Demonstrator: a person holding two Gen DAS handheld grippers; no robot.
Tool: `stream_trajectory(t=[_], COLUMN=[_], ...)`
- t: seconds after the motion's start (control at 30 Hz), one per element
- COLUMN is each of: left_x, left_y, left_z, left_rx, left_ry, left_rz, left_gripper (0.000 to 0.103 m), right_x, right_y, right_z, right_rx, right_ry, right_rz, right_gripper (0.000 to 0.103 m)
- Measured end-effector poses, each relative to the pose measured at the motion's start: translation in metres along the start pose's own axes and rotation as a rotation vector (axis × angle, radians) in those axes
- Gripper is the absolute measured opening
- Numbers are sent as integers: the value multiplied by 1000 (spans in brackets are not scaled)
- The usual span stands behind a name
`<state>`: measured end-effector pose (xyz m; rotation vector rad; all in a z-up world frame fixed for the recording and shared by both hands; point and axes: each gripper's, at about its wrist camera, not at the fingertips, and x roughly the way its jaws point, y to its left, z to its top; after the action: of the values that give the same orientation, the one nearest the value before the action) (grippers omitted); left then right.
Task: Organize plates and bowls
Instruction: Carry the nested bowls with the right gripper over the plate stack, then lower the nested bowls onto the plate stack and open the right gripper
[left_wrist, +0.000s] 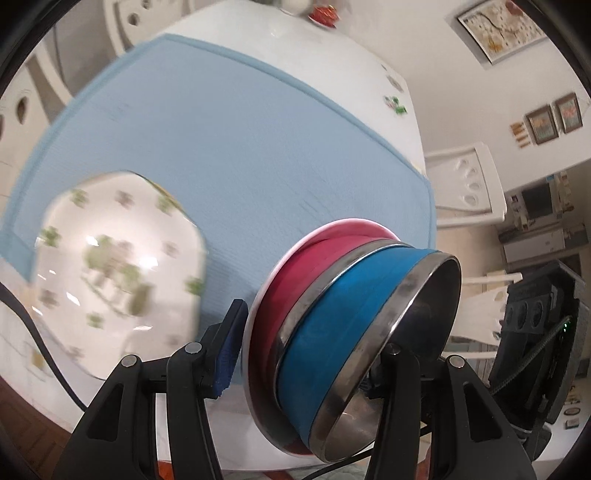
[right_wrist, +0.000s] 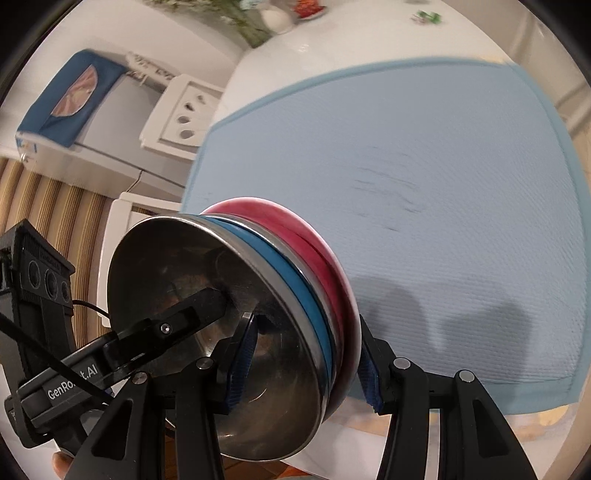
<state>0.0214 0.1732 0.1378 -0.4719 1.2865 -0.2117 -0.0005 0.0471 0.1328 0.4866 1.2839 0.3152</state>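
A nested stack of a steel-rimmed blue bowl (left_wrist: 332, 325) inside a steel-rimmed pink bowl (left_wrist: 291, 273) is held tilted on its side above the light blue mat (left_wrist: 229, 155). My left gripper (left_wrist: 303, 354) is shut on the stack's rim, one finger inside and one outside. My right gripper (right_wrist: 303, 362) is shut on the stack (right_wrist: 295, 273) from the other side, and the left gripper's finger (right_wrist: 177, 321) shows inside the steel bowl. A white octagonal plate with green flowers (left_wrist: 118, 273) lies on the mat's left corner, blurred.
The mat covers a white table (left_wrist: 332, 66). White chairs (left_wrist: 469, 184) stand around it. A vase (right_wrist: 275, 16) and a small red-filled dish (left_wrist: 323, 14) stand at the table's far end. A shelf unit stands at the right.
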Motion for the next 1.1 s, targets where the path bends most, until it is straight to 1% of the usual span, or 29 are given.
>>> stream_trajectory(t=[0.07, 0.17, 0.37, 0.5, 0.7, 0.9, 1.1], left_x=[-12, -26, -39, -41, -23, -3, 8], left_y=[16, 46, 105, 134, 158, 170, 174], left_z=[7, 17, 30, 35, 38, 38, 42], left_rx=[-8, -32, -71, -81, -72, -57, -24], left_ry=[-8, -15, -1, 22, 72, 130, 134], left_rz=[19, 26, 31, 18, -2, -32, -60], left_gripper=[48, 48, 48, 48, 48, 47, 47], right_x=[8, 25, 66, 89, 112, 126, 136], right_y=[22, 53, 94, 114, 119, 116, 117], right_z=[1, 0, 0, -1, -8, -13, -8], right_rx=[-19, -51, -59, -58, -21, 32, 81], right_ry=[3, 12, 71, 97, 124, 130, 118], right_rz=[-11, -22, -28, -50, -100, -150, -176], right_gripper=[50, 50, 50, 50, 50, 50, 50])
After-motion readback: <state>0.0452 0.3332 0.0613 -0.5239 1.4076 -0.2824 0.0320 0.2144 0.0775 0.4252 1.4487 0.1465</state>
